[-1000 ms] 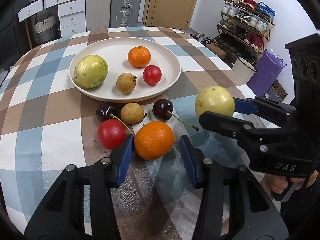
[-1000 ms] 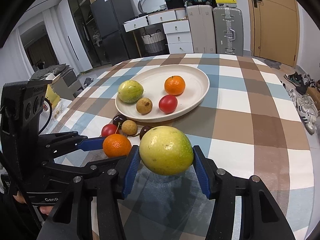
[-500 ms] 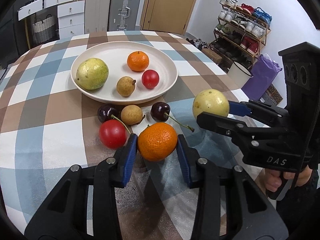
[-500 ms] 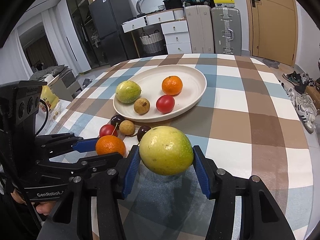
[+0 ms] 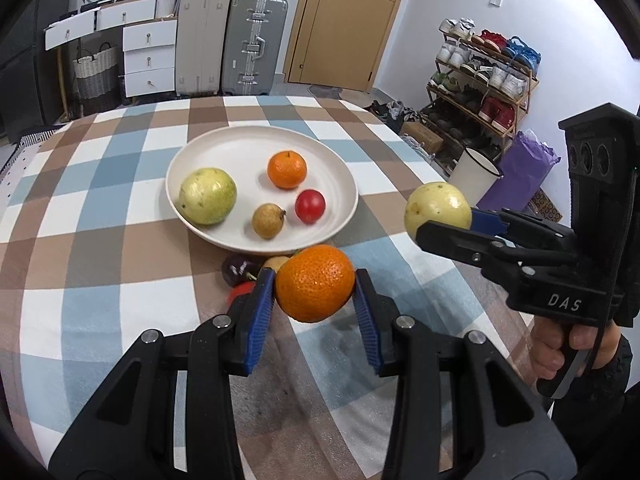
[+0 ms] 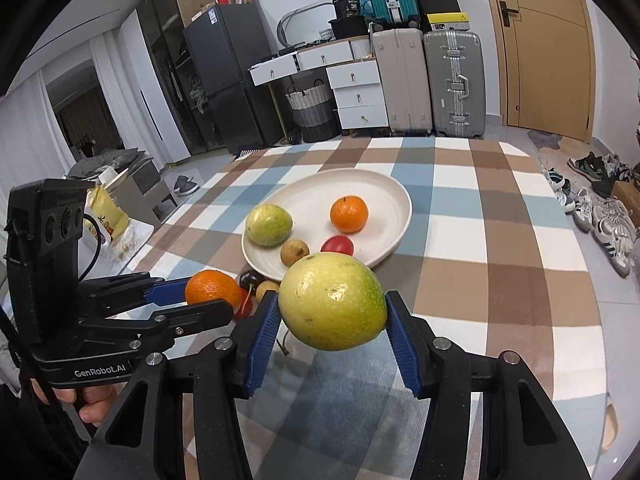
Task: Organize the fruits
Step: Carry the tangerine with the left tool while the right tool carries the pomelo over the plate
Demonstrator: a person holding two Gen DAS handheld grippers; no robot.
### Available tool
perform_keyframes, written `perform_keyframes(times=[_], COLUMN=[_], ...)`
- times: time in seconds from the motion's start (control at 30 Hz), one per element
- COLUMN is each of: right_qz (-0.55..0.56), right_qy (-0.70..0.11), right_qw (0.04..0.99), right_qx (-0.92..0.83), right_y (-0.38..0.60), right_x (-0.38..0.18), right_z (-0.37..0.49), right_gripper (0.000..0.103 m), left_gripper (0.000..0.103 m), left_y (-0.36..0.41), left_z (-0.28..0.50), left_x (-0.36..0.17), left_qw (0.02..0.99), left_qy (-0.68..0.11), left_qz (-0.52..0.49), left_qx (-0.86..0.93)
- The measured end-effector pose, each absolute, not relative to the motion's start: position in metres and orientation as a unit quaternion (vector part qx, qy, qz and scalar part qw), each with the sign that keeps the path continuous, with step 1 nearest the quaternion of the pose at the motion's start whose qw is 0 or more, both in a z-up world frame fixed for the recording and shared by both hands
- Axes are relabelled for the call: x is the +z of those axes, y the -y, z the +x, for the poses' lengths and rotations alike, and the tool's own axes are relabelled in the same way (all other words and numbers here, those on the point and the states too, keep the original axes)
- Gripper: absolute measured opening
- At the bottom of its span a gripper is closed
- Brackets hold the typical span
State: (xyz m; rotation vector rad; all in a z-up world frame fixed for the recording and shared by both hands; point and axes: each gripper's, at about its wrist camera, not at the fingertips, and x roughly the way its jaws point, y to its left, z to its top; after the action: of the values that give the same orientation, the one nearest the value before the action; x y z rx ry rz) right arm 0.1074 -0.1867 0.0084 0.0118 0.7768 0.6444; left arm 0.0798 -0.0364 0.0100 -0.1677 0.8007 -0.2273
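Observation:
My left gripper (image 5: 315, 294) is shut on an orange (image 5: 315, 289) and holds it above the checked tablecloth, just short of the white plate (image 5: 340, 176). To its right, my right gripper (image 6: 332, 316) is shut on a yellow-green guava (image 6: 333, 300), also off the table. The plate holds a second guava (image 5: 207, 195), a small orange (image 5: 287, 169), a red tomato (image 5: 310, 206) and a brown longan (image 5: 268, 221). Partly hidden behind the held orange lie a dark cherry (image 5: 237, 270), a longan and a red tomato on the cloth.
The table (image 5: 100, 280) carries a blue, brown and white checked cloth. Beyond it stand suitcases (image 5: 254, 42), white drawers and a wooden door. A shoe rack (image 5: 484, 76), a white bin and a purple bag stand off the table's right side.
The left gripper shut on the orange and lifted it off the cloth. The right gripper rose a little with the guava. Both views now look at the plate from higher up.

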Motion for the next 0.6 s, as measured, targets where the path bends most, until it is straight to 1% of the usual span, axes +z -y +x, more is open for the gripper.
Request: perform_keyframes(times=[0.33,0.6], right_qz=[0.011,0.013], right_qy=[-0.362,-0.362], right_qw=[0.878,0.878], right_qx=[0.312,0.312], right_y=[0.181,0.177], right_x=[0.034,0.038], right_z=[0.125,0.142], right_gripper=[0.054,0.053], left_gripper=[0.037,0.037], left_y=[0.019,0.008], left_z=[0.088,0.103], left_x=[0.032,0.039], left_qw=[0.919,0.921], left_qy=[-0.375,-0.372], left_qz=[-0.086,-0.084], left_qx=[-0.089,-0.073])
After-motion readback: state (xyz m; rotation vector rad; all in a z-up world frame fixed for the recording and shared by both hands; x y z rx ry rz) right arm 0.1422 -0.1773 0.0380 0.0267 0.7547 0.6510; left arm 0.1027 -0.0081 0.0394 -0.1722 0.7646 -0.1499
